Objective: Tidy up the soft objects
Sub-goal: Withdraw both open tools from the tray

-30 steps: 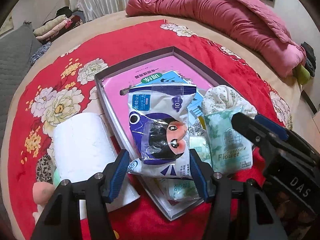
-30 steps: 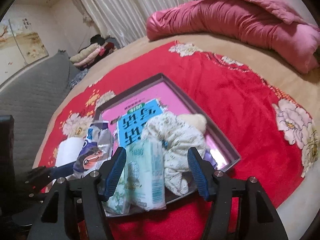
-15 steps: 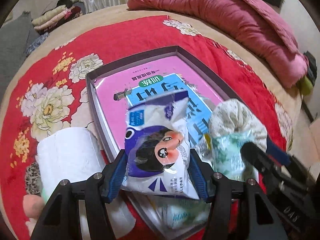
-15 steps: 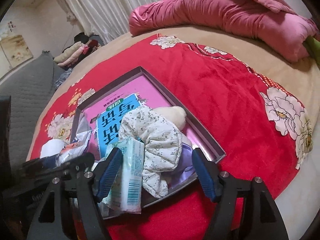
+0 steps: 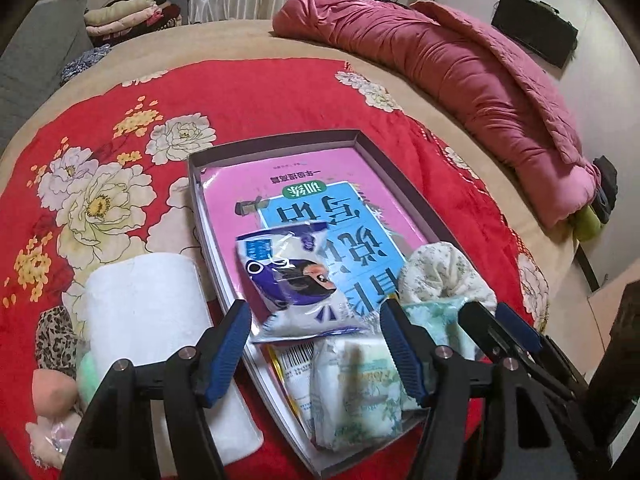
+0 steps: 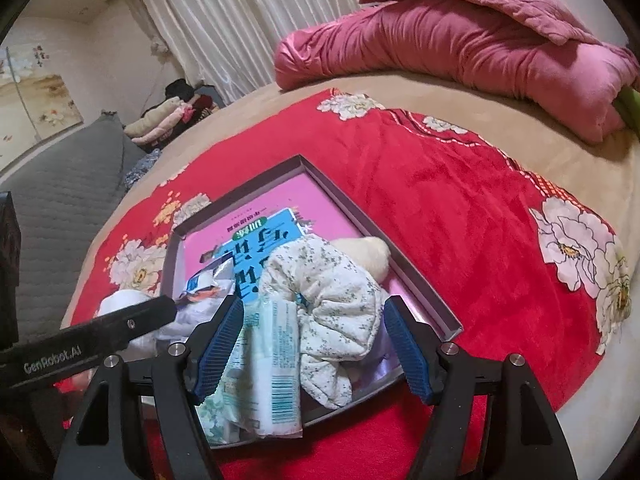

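Several soft things already lie in the tray [image 5: 276, 142] on the bed's red blanket [image 5: 256, 92] in the left wrist view: a cartoon-printed packet [image 5: 298, 284], a tissue pack [image 5: 356, 392] at the near end, a floral cloth bundle [image 5: 444, 272]; the left tongs [image 5: 316, 350] stand wide, holding nothing; a white roll [image 5: 148, 316] and a pink plush [image 5: 48, 396] wait outside by the tray's left side, so the work seems partly done.

Right wrist view: the right tongs [image 6: 314, 346] gape wide and empty over tissue pack [image 6: 264, 364] and bundle [image 6: 332, 292] at the tray's near edge [image 6: 420, 284].
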{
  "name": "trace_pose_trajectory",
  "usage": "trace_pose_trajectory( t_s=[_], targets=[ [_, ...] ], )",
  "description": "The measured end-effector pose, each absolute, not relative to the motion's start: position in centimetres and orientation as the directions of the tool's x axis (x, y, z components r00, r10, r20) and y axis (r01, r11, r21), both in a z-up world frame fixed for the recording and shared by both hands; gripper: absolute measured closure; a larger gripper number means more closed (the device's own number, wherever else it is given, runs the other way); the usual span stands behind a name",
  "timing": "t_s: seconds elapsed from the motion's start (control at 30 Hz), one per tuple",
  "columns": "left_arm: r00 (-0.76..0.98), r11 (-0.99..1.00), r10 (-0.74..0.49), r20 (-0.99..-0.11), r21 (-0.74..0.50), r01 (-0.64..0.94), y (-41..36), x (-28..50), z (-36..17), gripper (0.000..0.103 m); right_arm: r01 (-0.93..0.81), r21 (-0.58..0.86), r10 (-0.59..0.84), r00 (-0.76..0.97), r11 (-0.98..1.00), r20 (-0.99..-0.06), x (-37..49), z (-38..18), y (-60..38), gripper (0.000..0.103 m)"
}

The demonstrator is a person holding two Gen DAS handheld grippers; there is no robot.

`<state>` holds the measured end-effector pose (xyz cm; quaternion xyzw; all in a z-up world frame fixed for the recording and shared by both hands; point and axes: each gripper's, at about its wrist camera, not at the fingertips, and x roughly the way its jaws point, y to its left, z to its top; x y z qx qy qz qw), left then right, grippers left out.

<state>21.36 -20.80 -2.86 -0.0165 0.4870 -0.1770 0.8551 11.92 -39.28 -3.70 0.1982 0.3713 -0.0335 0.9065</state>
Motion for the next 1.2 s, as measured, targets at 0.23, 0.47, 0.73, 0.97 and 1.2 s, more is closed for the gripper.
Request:
trace_pose_trajectory(
  t_s=[0.23,0.47,0.73,0.97,1.2],
  targets=[
    [0.498,0.935,-0.322,-0.805,-0.189,0.300,-20.8,19.7,-1.7,0.037,0.200,0.329,0.081,0.735,0.923,-0.674,11.7,-3.3,-39.0,0.029],
    [0.518,0.935,-0.324,-0.791,-0.183,0.305,-20.7,18.1,-0.5,0.037,0.213,0.331,0.069,0.739,0.919,-0.670,11.6,-3.2,-39.2,0.028],
    [0.542,0.938,-0.323,-0.776,-0.188,0.290,-19.3,16.0,0.5,0.037,0.202,0.316,0.061,0.750,0.927,-0.658,11.4,-2.8,-38.8,0.028],
    [0.550,0.943,-0.314,-0.774,-0.189,0.273,-18.0,14.8,0.8,0.037,0.168,0.292,0.055,0.780,0.941,-0.623,10.8,-1.6,-37.9,0.028],
    [0.579,0.955,-0.281,-0.765,-0.161,0.250,-16.5,13.6,1.4,0.037,0.111,0.249,0.073,0.774,0.962,-0.629,10.4,-0.9,-36.0,0.028]
  ],
)
